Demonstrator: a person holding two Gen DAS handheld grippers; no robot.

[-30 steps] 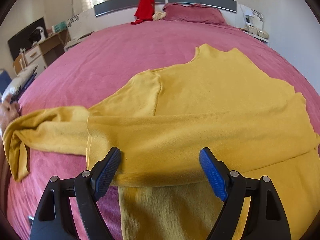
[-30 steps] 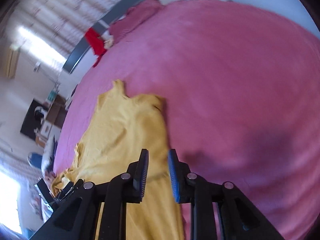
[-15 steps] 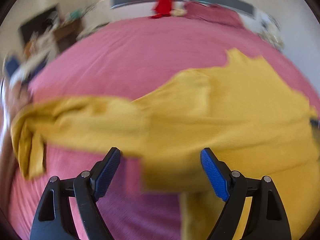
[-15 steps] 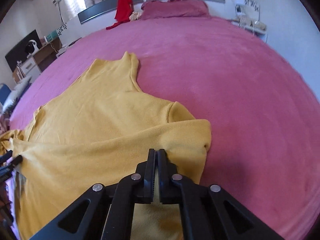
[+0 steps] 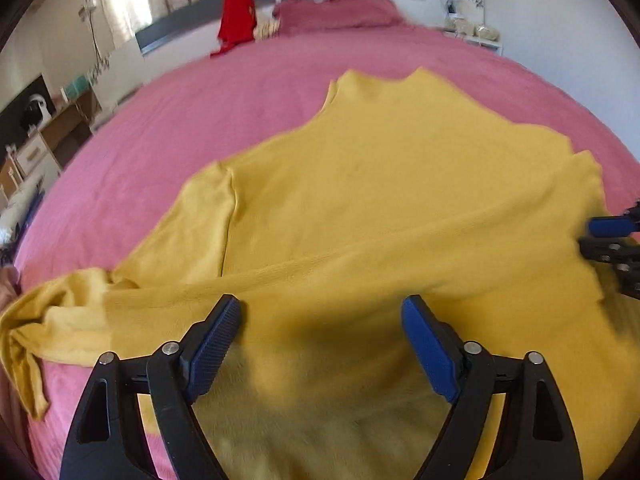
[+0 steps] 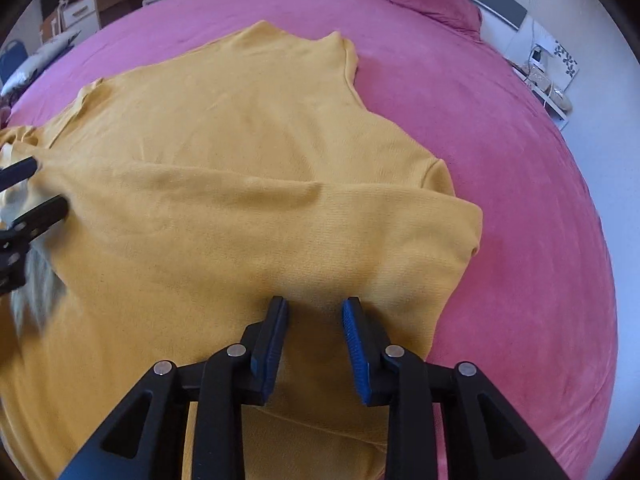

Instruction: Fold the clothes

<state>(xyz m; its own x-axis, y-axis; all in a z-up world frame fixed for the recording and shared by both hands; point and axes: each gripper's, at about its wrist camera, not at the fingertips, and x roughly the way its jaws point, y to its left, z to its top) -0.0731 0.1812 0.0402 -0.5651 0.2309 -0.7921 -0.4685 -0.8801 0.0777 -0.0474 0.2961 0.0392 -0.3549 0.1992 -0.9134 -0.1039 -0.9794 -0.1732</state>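
Yellow sweater (image 5: 380, 184) lies spread flat on the pink bed (image 5: 224, 92), collar toward the headboard, with its right sleeve folded across the body toward the left. From the left wrist camera, the left gripper (image 5: 322, 334) hangs over the lower body of the sweater, its jaws spread wide with nothing between them; the folded sleeve's lower edge runs just beyond the blue pads. The other sleeve trails off to the left, its bunched cuff near the bed's edge. At the right border, the right gripper shows partly over the sweater's side. A red garment (image 5: 236, 14) hangs on the headboard beside a pink pillow (image 5: 340, 14).

From the right wrist camera, the right gripper (image 6: 316, 338) sits over the sweater (image 6: 240, 128) just below the folded sleeve, near the right-hand fold. Its jaws are parted a moderate way and grip no cloth; yellow knit shows in the gap. The left gripper's black tips enter at the left edge.
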